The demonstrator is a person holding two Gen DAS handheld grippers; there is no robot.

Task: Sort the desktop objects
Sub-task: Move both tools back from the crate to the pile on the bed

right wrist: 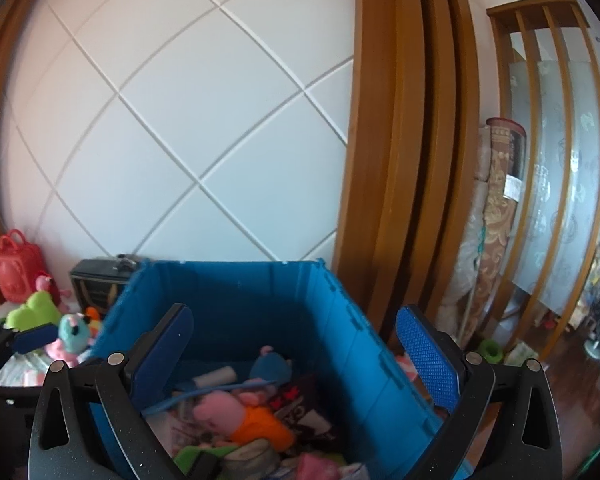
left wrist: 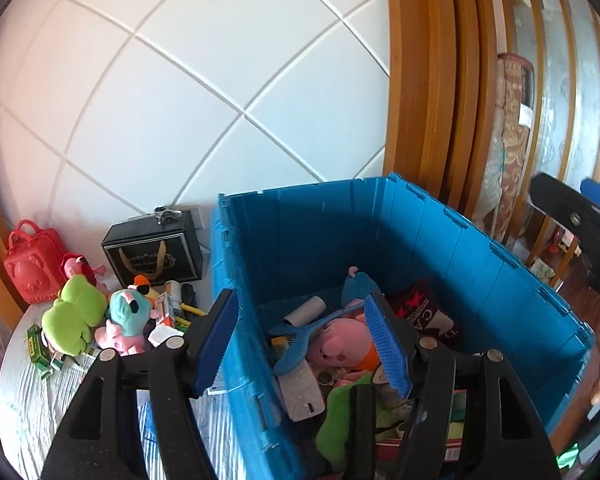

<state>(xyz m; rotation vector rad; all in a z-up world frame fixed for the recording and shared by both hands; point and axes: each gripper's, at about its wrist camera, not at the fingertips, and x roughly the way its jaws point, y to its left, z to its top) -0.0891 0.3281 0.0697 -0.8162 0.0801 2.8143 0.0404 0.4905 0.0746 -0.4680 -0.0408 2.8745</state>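
So both grippers hang over a big blue crate [left wrist: 340,232] that sits against a white wall with diamond-shaped panels [left wrist: 180,100]. The left gripper [left wrist: 304,340] has its jaws fairly wide with nothing between them; one blue pad sits outside the crate's left wall, the other over the inside. The right gripper [right wrist: 300,360] has its jaws spread very wide, also with nothing in them, straddling the crate's opening.

Inside the crate is a jumble: a pink pig plush [left wrist: 340,344] in an orange top lying on the pile, a blue brush [left wrist: 300,336] across it, a blue plush [left wrist: 360,284] behind, a white roll [left wrist: 304,310], a dark printed cloth [left wrist: 424,312] and something green [left wrist: 340,420] near the front.

Left of the crate, on a pale striped tablecloth [left wrist: 32,408], more stuff sits unsorted: a green frog plush [left wrist: 76,316], a teal plush with pink bits [left wrist: 128,312], a red bear-shaped case [left wrist: 32,272], a black box with a gold ribbon [left wrist: 154,252], and small green packets [left wrist: 36,348].
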